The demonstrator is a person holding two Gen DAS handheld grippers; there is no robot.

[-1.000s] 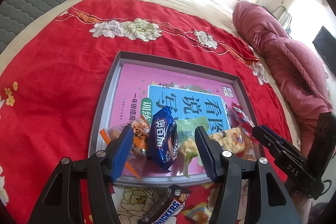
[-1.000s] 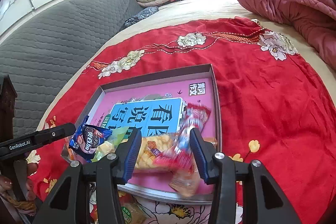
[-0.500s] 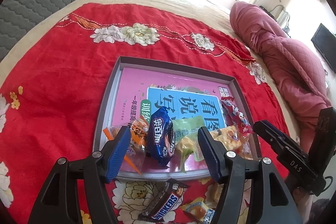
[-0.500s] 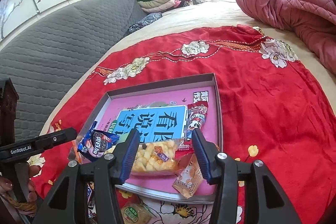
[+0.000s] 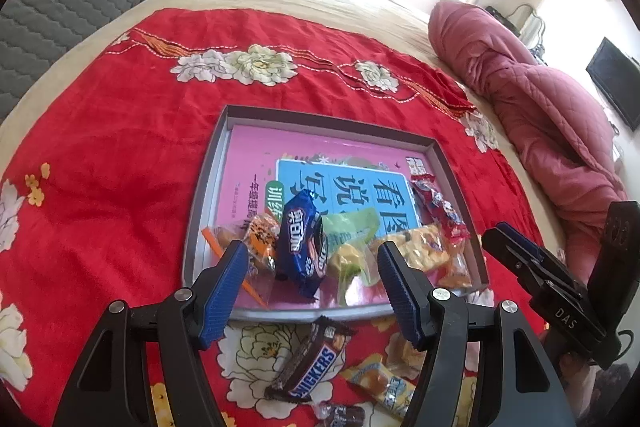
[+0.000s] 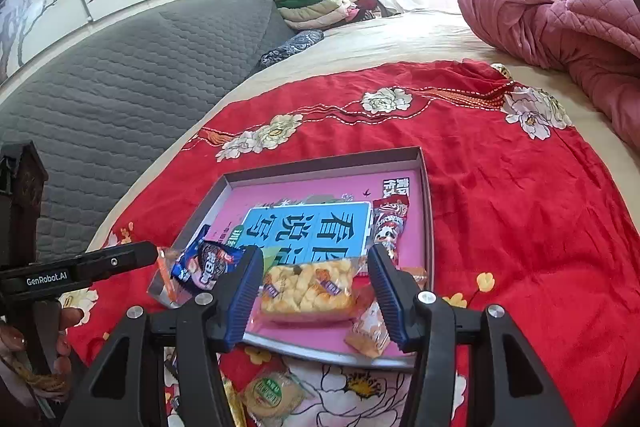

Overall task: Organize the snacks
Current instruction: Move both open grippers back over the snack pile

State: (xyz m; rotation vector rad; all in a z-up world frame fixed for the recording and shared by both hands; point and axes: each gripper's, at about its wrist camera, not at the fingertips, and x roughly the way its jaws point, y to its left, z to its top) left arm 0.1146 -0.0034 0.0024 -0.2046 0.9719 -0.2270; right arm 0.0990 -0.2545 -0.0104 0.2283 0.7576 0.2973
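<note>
both grippers [image 5: 310, 265] [image 6: 314, 285] agape above tray [image 5: 208, 187]

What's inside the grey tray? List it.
In the tray: a pink book, a blue Oreo pack, an orange-wrapped snack, a green packet, a clear bag of yellow puffs and a red packet. The book hides the tray floor.

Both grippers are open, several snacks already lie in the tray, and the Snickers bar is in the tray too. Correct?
Not quite. The left wrist view shows the Snickers bar lying on the red blanket outside the tray. The left gripper and right gripper are open, with several snacks in the tray.
</note>
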